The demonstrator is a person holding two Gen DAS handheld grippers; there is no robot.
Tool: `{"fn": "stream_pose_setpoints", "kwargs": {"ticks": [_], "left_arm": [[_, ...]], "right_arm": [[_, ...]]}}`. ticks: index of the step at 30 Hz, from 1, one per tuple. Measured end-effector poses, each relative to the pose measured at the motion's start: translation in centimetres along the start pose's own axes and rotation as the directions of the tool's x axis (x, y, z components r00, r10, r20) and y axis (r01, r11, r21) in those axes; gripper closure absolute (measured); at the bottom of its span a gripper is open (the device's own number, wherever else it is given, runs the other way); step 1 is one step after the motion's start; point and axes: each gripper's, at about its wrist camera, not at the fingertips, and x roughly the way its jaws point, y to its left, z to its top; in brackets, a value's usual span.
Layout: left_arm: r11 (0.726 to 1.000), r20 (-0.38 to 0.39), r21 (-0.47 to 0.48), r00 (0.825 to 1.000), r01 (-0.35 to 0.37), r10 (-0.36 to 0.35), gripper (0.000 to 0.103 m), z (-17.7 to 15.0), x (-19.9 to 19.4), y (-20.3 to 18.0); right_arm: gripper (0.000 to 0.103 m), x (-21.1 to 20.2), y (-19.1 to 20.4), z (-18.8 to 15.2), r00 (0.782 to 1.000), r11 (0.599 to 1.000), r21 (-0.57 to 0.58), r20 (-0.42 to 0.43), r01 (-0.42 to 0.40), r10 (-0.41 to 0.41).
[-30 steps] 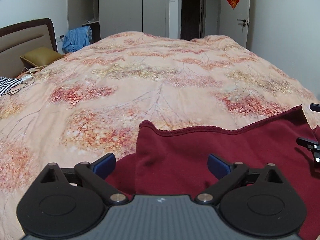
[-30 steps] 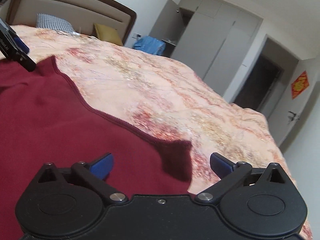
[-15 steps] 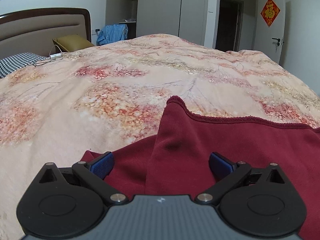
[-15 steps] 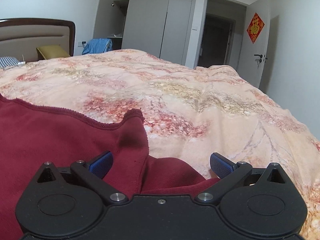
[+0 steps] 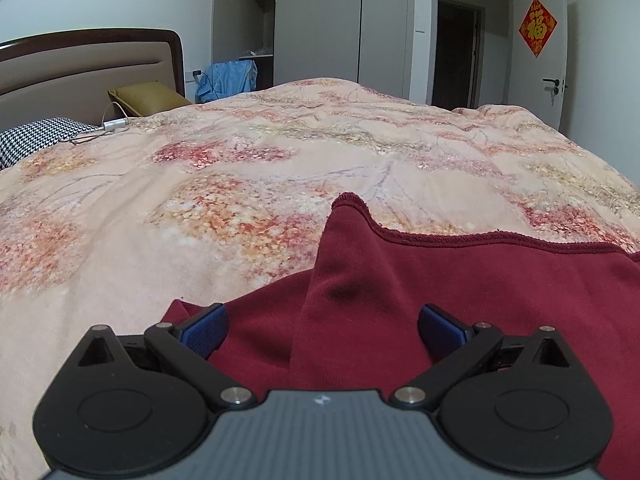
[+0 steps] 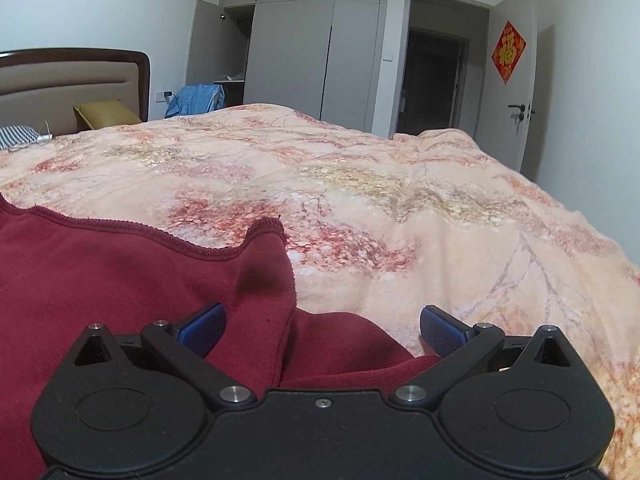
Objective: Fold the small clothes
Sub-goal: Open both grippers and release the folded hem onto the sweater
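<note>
A dark red garment (image 5: 460,280) lies folded over itself on the floral bedspread (image 5: 240,168). Its hemmed top layer ends in a raised corner at the left in the left wrist view and at the right in the right wrist view, garment (image 6: 120,280). My left gripper (image 5: 322,328) is open, low over the cloth, its blue pads (image 5: 204,328) straddling the left folded edge. My right gripper (image 6: 322,328) is open too, with the right folded edge and a lower red layer between its spread pads (image 6: 442,330). Neither gripper holds cloth.
The bedspread (image 6: 400,200) stretches far ahead and to both sides. At the head end are a padded headboard (image 5: 80,68), a yellow pillow (image 5: 148,98), a checked pillow (image 5: 36,140) and a cable (image 5: 108,126). Wardrobes, a blue garment (image 5: 226,80) and a door stand beyond.
Both grippers dropped lower and closer to the garment's two upper corners, levelling out. The right view swung from a tilted look along the cloth to facing the wardrobe. Both stayed open.
</note>
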Motion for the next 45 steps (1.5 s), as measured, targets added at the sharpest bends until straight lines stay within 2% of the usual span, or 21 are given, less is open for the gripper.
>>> {"fn": "stream_pose_setpoints", "kwargs": {"ticks": [34,45], "left_arm": [[1.000,0.004,-0.001,1.000,0.003,-0.003,0.000,-0.1,-0.1,0.0],[0.998,-0.001,-0.005,0.998,0.062,-0.062,0.000,1.2,-1.4,0.6]], "right_arm": [[0.001,0.2,-0.3,0.0,1.000,1.000,0.022,-0.001,-0.017,0.017],[0.001,0.2,-0.3,-0.1,1.000,1.000,0.023,0.000,-0.018,0.018]]}}
